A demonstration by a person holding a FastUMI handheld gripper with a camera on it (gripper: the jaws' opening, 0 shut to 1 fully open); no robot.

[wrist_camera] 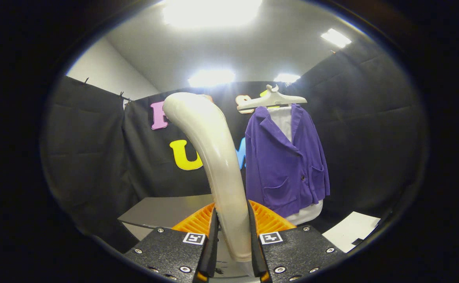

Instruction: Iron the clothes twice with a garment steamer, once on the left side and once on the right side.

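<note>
Gripper clamped on the garment steamer, both fingers pressing its handle. Steamer's long axis runs up and away from the fingers, head curving over to the left. Beyond the fingers, to the right: purple jacket over a white garment on a pale hanger. No legible labels.

Glaring ceiling lights (fisheye-warped edges)

The steamer fills the gap between the fingers, both pressing on its handle, and its curved neck rises to block the way straight ahead. Right of it, open air leads to the purple jacket on its hanger. Low left, a grey table juts in.
</note>
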